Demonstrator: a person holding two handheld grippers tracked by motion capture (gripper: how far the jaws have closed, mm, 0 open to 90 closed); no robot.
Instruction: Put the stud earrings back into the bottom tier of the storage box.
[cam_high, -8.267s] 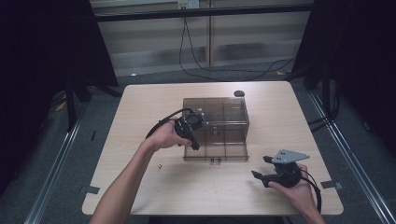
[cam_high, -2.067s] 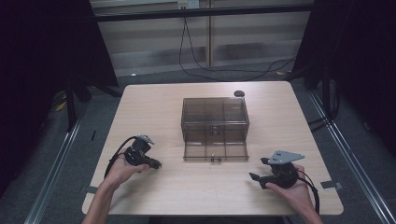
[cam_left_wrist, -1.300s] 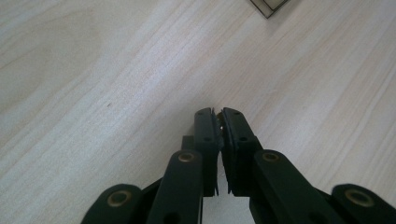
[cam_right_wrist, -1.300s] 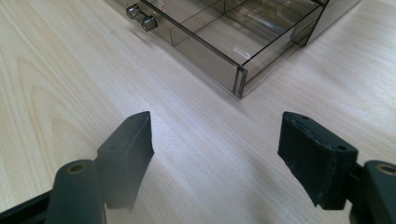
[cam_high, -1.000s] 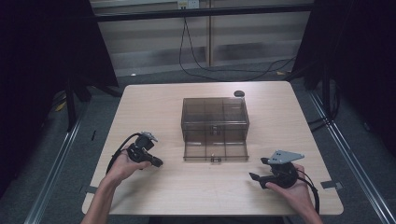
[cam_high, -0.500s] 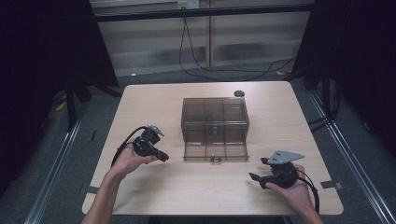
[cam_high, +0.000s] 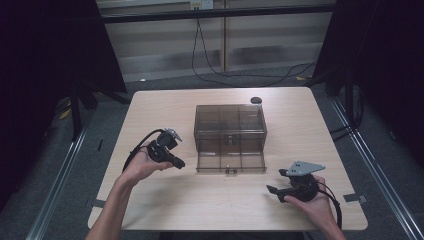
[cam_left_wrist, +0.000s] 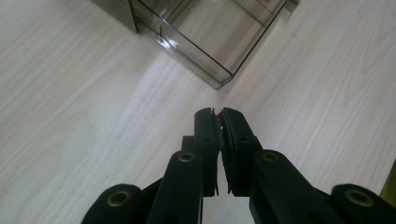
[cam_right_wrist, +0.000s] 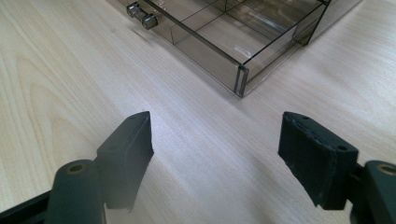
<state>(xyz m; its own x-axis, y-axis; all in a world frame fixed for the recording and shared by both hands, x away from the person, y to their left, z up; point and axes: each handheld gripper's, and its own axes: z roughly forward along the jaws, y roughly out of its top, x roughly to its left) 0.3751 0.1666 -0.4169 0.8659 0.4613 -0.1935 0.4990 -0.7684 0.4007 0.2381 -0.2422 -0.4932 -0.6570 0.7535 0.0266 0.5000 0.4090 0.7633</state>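
A smoky clear box (cam_high: 230, 120) stands mid-table with its lower drawer (cam_high: 230, 161) pulled out toward me, its knob (cam_high: 228, 171) at the front. My left gripper (cam_high: 178, 163) hovers just left of the drawer. In the left gripper view, the gripper (cam_left_wrist: 217, 112) has its jaws pressed nearly together on a tiny object at the tips, too small to identify, and points at the drawer's corner (cam_left_wrist: 219, 79). My right gripper (cam_high: 276, 181) rests at the front right. In the right gripper view, the open, empty gripper (cam_right_wrist: 215, 135) faces the drawer (cam_right_wrist: 233, 37) and knob (cam_right_wrist: 142, 15).
A small black disc (cam_high: 256, 100) lies behind the box near the far edge. Tape marks (cam_high: 354, 197) sit at the table's front corners. Bare wood (cam_high: 165, 115) spreads left and right of the box. Cables run across the floor beyond the table.
My left gripper has left the box top, dipped to the table's left front, then moved up and right toward the drawer's left side. The right gripper has stayed put.
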